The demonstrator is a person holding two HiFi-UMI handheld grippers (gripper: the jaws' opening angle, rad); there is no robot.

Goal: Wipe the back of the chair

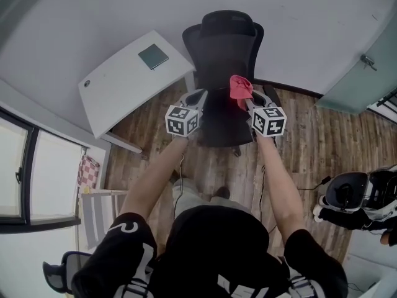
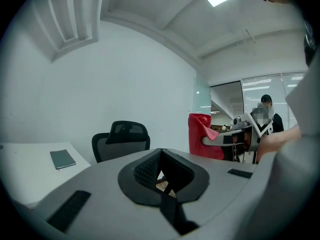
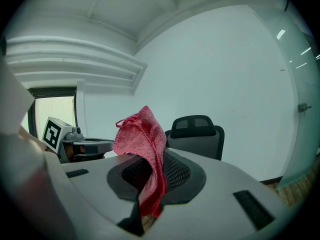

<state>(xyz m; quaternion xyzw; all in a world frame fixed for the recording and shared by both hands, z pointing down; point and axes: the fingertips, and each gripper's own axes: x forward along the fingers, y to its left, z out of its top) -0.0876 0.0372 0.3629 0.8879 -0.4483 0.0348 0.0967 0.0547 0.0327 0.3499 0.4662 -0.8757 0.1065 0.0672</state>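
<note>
The black mesh office chair (image 1: pixel 223 48) stands against the white wall, its back and headrest facing me. My right gripper (image 1: pixel 247 99) is shut on a red cloth (image 1: pixel 240 87) and is held over the chair's seat, just right of centre. In the right gripper view the cloth (image 3: pixel 145 144) hangs bunched between the jaws, with the chair (image 3: pixel 196 136) behind it. My left gripper (image 1: pixel 195 98) is level with it to the left, shut and holding nothing. From the left gripper view (image 2: pixel 162 173) the chair (image 2: pixel 121 140) stands apart ahead, with the red cloth (image 2: pixel 200 134) to its right.
A white desk (image 1: pixel 118 92) with a dark green notebook (image 1: pixel 153 56) stands left of the chair. A frosted glass door (image 1: pixel 363 73) is at the right. A black-and-white helmet-like object (image 1: pixel 350 194) lies on the wood floor at the right. A checked cloth (image 1: pixel 88 171) hangs at the left.
</note>
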